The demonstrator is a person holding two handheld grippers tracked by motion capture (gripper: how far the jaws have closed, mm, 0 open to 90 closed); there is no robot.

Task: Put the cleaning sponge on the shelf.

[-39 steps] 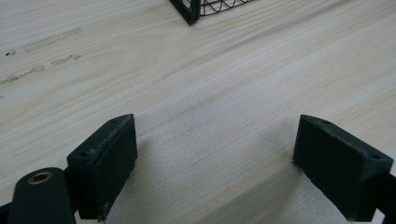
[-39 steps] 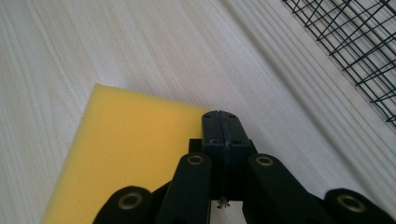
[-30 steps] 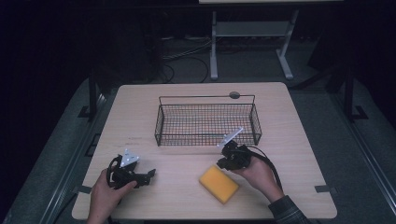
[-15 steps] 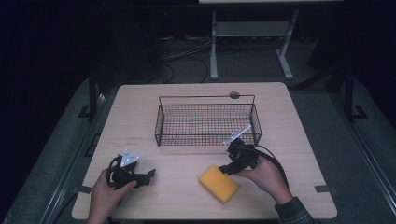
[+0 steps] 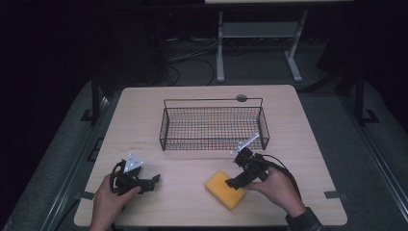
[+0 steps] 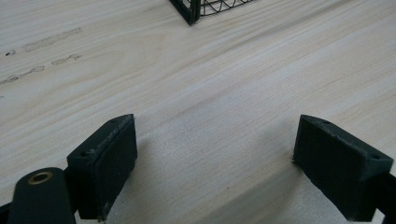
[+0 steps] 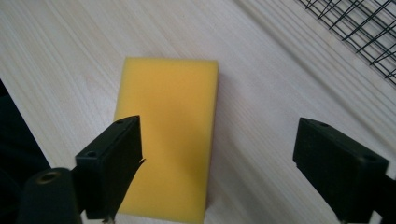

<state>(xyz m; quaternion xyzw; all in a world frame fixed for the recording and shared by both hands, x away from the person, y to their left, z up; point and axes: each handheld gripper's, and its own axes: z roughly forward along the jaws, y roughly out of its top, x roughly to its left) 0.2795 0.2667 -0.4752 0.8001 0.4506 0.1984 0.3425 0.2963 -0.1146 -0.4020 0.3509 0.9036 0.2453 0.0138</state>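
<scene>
A yellow sponge (image 5: 224, 189) lies flat on the wooden table (image 5: 308, 144), near the front edge, right of centre. My right gripper (image 5: 234, 182) hovers at its right end, open and pointing left. In the right gripper view the sponge (image 7: 170, 126) lies mostly under the left jaw, and the wide gap of the gripper (image 7: 217, 163) spans its right edge and bare wood. My left gripper (image 5: 150, 182) rests at the front left, open over bare table (image 6: 215, 154). A black wire basket (image 5: 214, 124) stands empty at mid-table.
The basket's corner (image 6: 191, 9) lies ahead of the left jaws, and its mesh (image 7: 364, 28) is at the upper right of the right gripper view. A dark round grommet (image 5: 241, 98) sits behind the basket. A metal stand (image 5: 257, 33) is on the floor beyond.
My right gripper has moved from the basket's front right corner toward me and down to the sponge's right end. The left gripper has stayed still.
</scene>
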